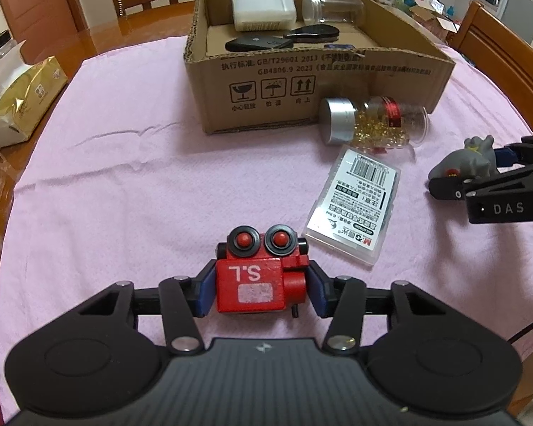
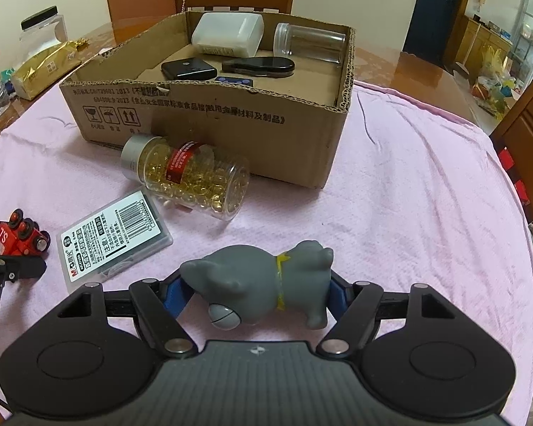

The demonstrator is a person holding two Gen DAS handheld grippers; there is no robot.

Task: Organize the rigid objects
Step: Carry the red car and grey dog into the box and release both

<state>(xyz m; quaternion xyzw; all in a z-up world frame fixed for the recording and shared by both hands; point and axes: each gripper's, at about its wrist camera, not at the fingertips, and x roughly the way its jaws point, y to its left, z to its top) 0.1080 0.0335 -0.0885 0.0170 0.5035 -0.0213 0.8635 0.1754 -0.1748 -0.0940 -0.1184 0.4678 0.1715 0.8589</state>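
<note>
The left gripper (image 1: 261, 289) pinches a red wooden toy train (image 1: 257, 277) marked "S.L", its blue pads (image 1: 204, 293) pressed against both sides, low over the pink cloth (image 1: 124, 177) in front of the cardboard box (image 1: 302, 81). The right gripper (image 2: 257, 293) clamps a grey rubber animal figure (image 2: 263, 282) with a yellow collar across its body, also in front of the box and to the right of the train. Between the train and the box lies a flat clear plastic case (image 1: 355, 209) with a barcode label, label side up. Just behind it, a clear bottle of golden capsules (image 1: 376, 124) with a silver cap lies on its side, close against the front wall of the box. The open-topped box holds a white rectangular plastic container (image 2: 227, 33) and an empty clear jar (image 2: 309, 41) on its side along the back wall, plus a black phone-like device (image 2: 188, 68), a dark oval case (image 2: 257, 65) and a small blue-buttoned item (image 2: 236, 80) nearer the front wall. Left of the box, off the cloth, sits a gold foil packet (image 1: 25, 99).
</note>
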